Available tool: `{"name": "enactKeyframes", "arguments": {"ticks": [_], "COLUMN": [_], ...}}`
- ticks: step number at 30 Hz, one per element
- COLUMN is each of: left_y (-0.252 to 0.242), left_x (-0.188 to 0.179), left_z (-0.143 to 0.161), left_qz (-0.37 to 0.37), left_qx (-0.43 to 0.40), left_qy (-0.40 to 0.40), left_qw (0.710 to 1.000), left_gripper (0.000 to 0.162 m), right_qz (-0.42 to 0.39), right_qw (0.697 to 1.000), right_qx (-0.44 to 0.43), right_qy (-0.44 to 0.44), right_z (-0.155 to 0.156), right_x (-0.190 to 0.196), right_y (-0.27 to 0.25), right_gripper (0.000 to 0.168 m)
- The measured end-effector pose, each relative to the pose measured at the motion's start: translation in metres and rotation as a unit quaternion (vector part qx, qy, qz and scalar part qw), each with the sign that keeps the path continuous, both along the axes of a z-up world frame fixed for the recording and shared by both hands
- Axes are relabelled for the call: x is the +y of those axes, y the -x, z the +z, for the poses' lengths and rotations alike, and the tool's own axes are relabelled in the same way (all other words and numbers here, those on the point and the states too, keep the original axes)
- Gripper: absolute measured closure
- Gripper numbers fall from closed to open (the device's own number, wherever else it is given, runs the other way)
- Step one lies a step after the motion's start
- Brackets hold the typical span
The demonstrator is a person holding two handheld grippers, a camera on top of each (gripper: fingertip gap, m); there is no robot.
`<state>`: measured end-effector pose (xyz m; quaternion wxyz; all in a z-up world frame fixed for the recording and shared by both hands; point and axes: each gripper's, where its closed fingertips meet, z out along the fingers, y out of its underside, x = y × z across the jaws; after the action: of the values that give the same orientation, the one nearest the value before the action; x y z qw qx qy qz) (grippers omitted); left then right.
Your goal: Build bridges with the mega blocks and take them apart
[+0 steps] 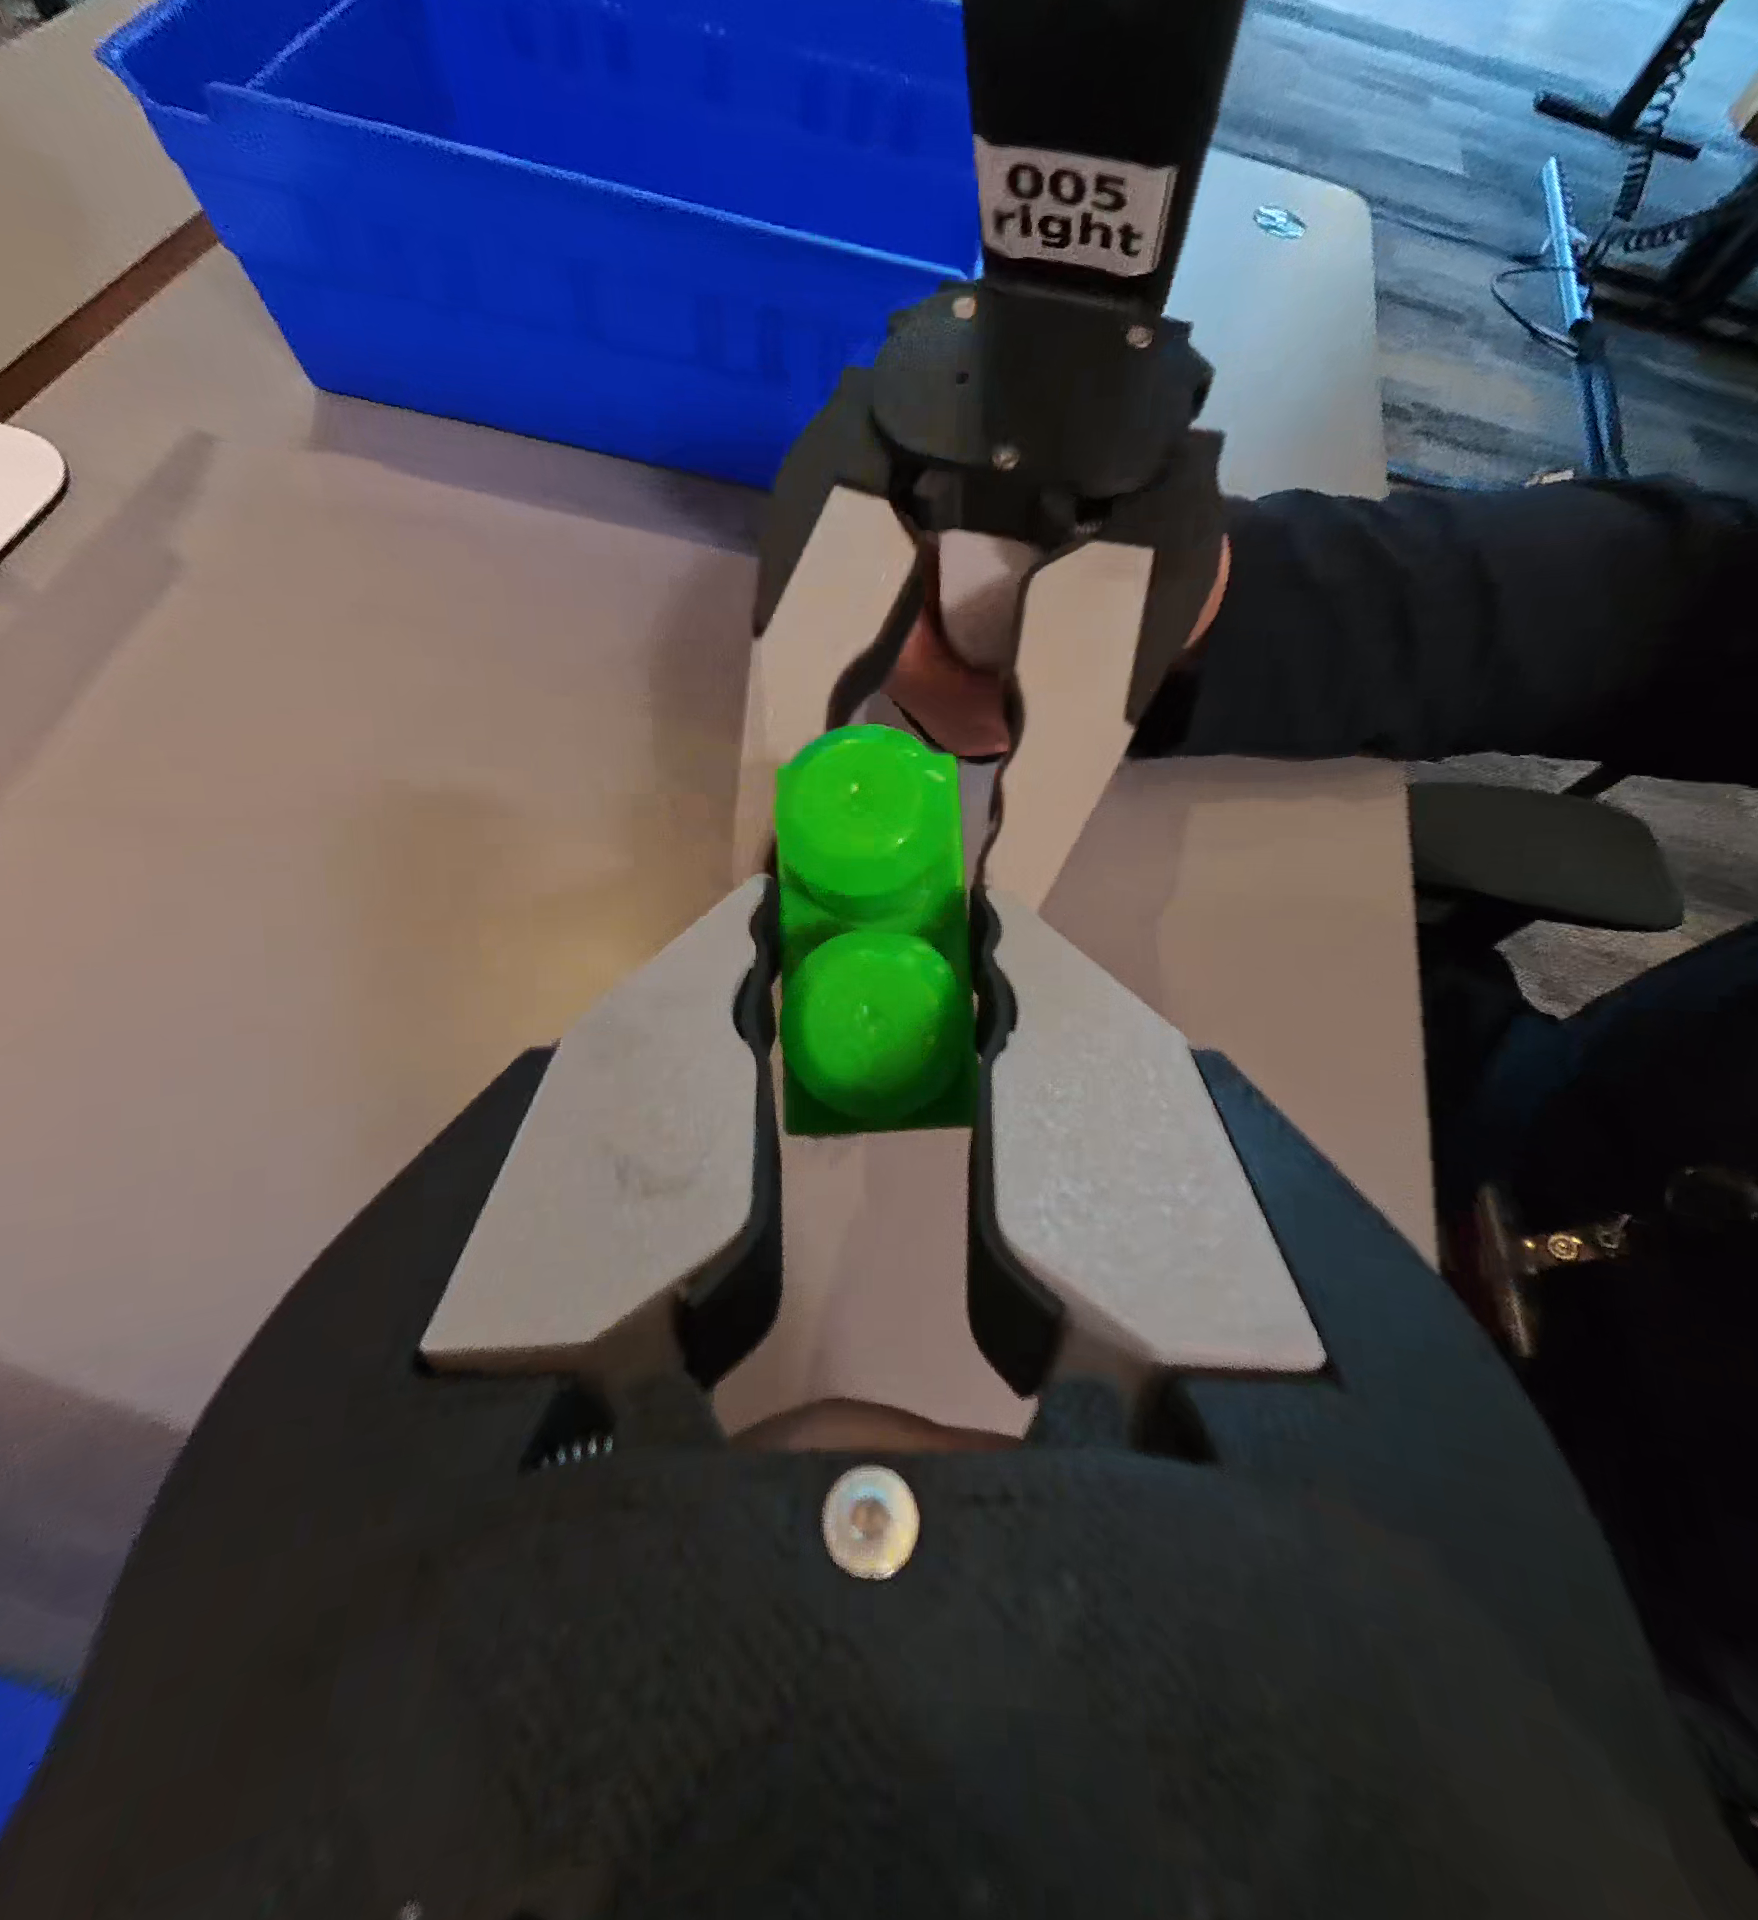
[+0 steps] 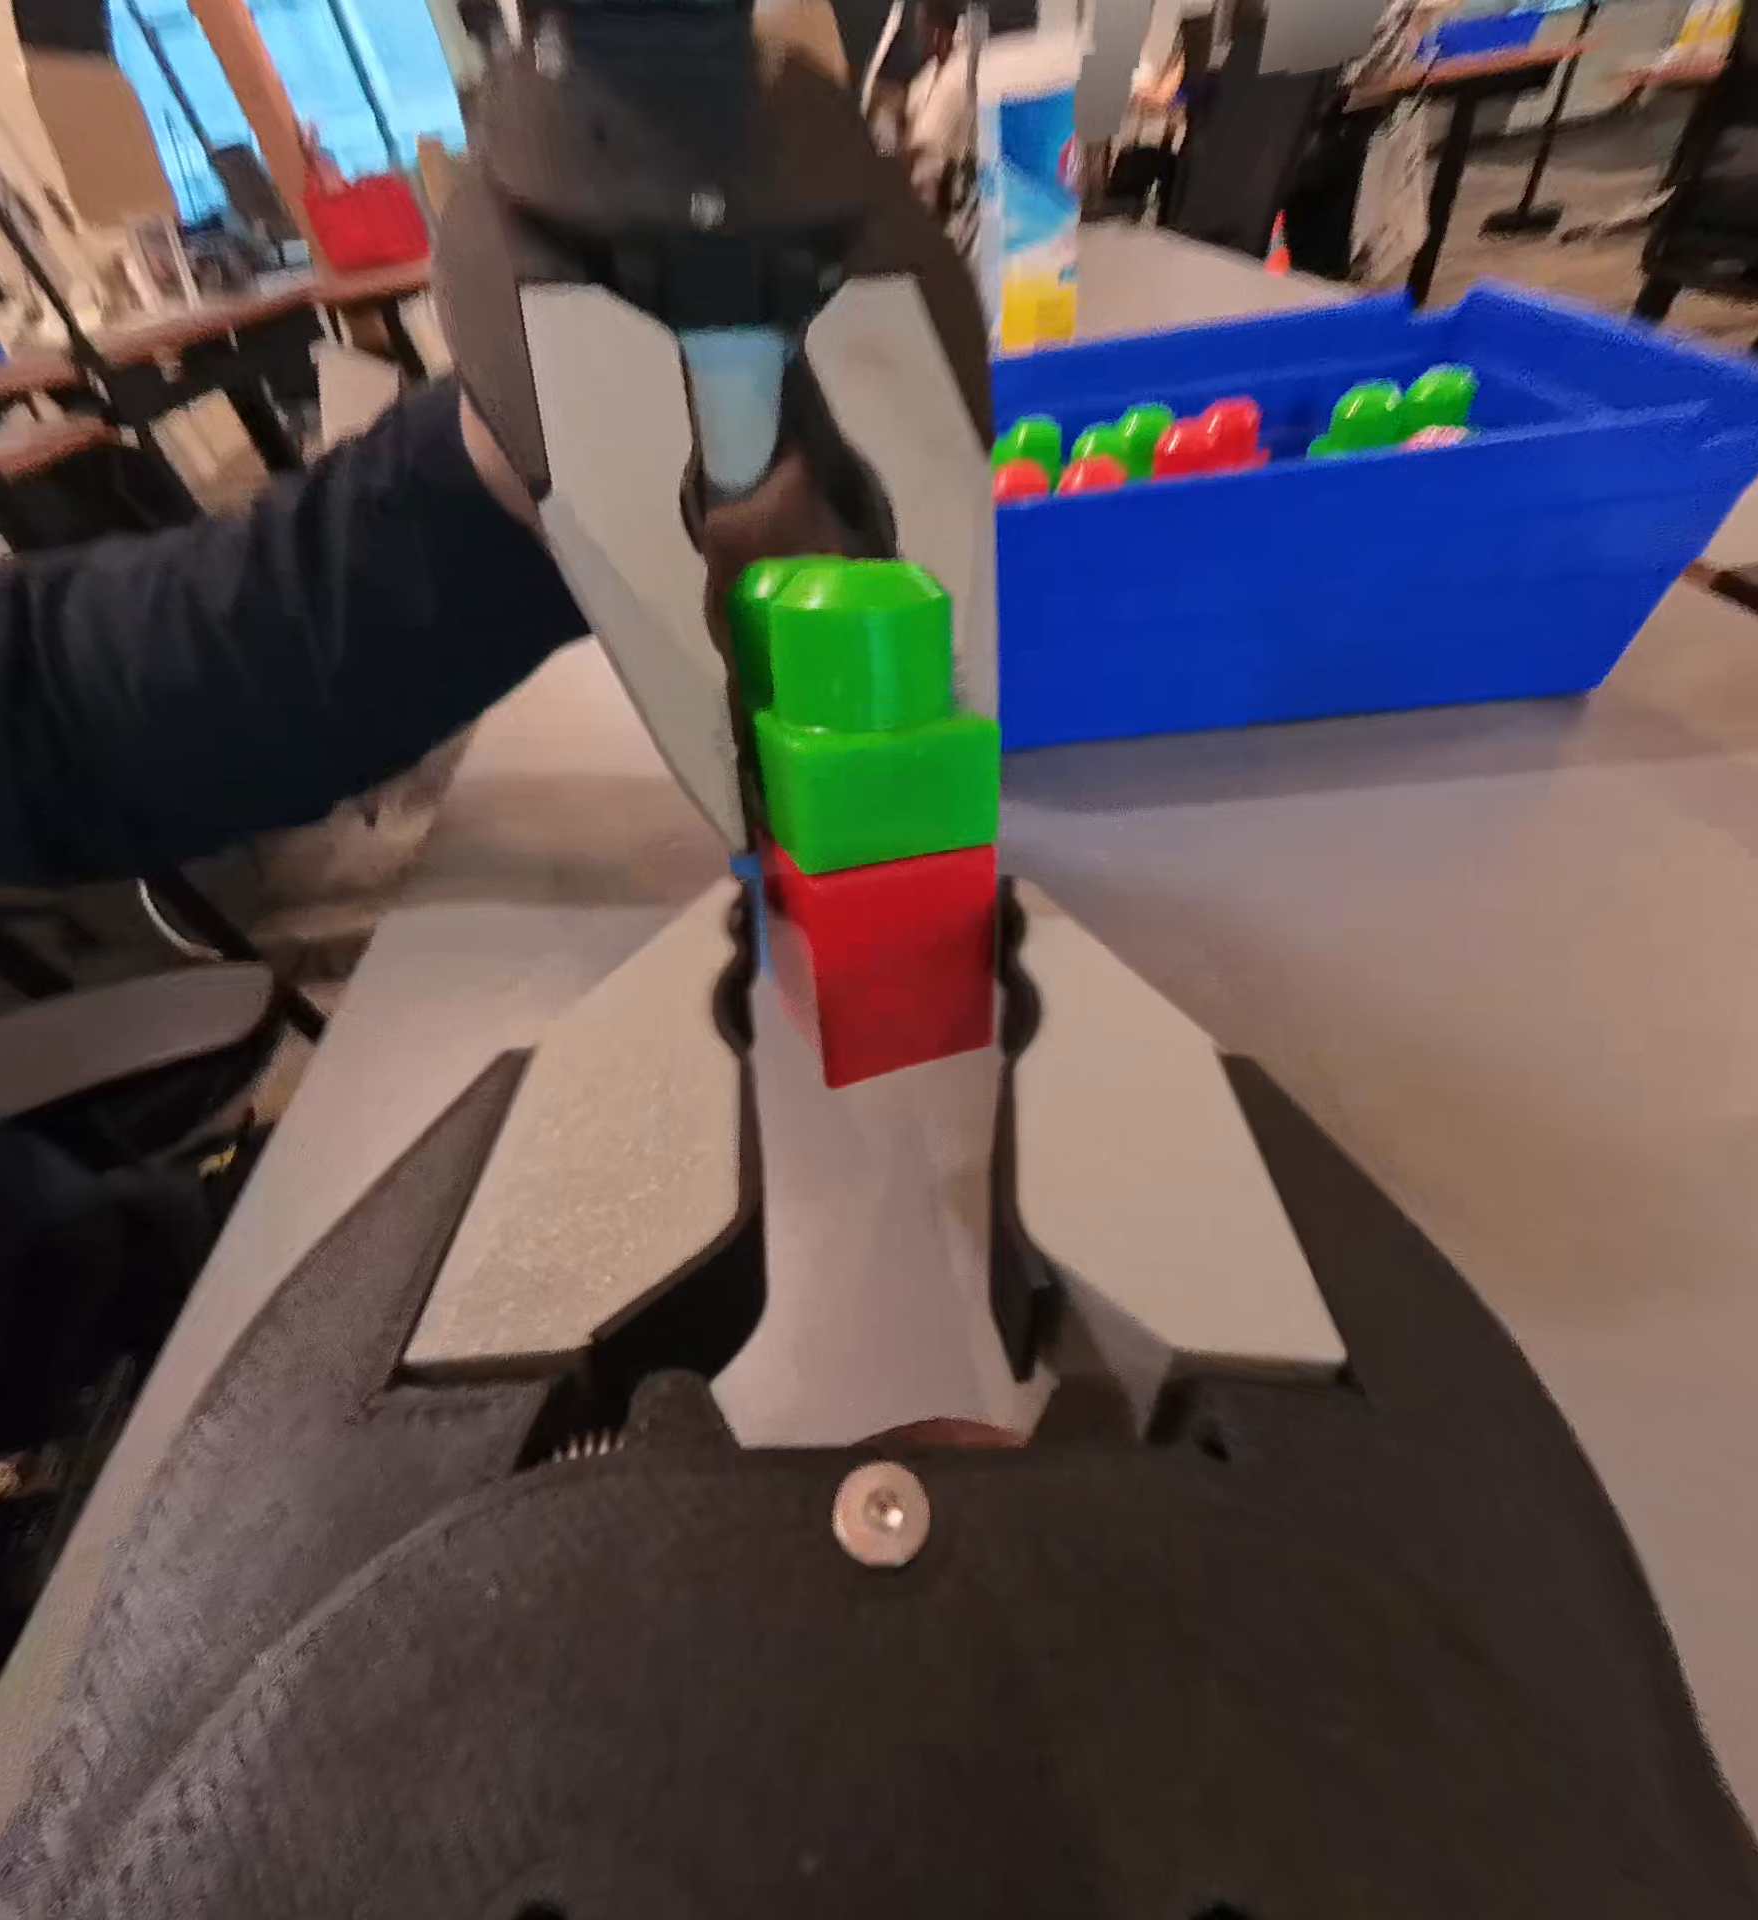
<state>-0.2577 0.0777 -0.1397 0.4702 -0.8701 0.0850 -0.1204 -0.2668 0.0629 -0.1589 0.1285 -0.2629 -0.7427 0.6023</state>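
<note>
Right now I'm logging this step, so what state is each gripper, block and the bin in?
left gripper: shut on the green block.
right gripper: shut on the red block.
green block: stacked on the red block, held off the table, studs up.
red block: under the green block, gripped at its sides.
blue bin: upright on the table, holding loose green and red blocks.

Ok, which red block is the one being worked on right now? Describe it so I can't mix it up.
Start at the blue bin on the table; in front of it two tools meet above the tabletop. The red block sits clamped in the right tool, with a green block stacked on top. Unlike the red blocks lying loose in the bin, it is held up outside it.
</note>
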Motion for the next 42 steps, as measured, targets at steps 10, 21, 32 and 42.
{"name": "enactKeyframes", "arguments": {"ticks": [10, 21, 32, 42], "left_y": [0.016, 0.05, 0.008, 0.005], "left_x": [0.026, 0.005, 0.02, 0.021], "left_z": [0.007, -0.01, -0.021, -0.022], "left_qz": [0.014, 0.078, -0.008, -0.019], "left_qx": [-0.036, -0.06, -0.09, -0.093], "left_qy": [-0.095, -0.074, -0.075, -0.083], "left_qw": [0.995, 0.992, 0.993, 0.992], "left_gripper": [0.124, 0.115, 0.121, 0.125], "right_qz": [-0.018, -0.055, -0.015, 0.003], "right_qw": [0.998, 0.994, 0.994, 0.993], "right_qx": [-0.046, -0.065, -0.041, -0.053], "right_qy": [0.029, 0.067, 0.102, 0.106], "right_z": [-0.009, -0.004, 0.01, 0.008], "right_x": [0.017, 0.036, 0.024, 0.025], "right_y": [0.009, 0.018, 0.007, 0.004], "right_gripper": [0.131, 0.136, 0.135, 0.135]}}
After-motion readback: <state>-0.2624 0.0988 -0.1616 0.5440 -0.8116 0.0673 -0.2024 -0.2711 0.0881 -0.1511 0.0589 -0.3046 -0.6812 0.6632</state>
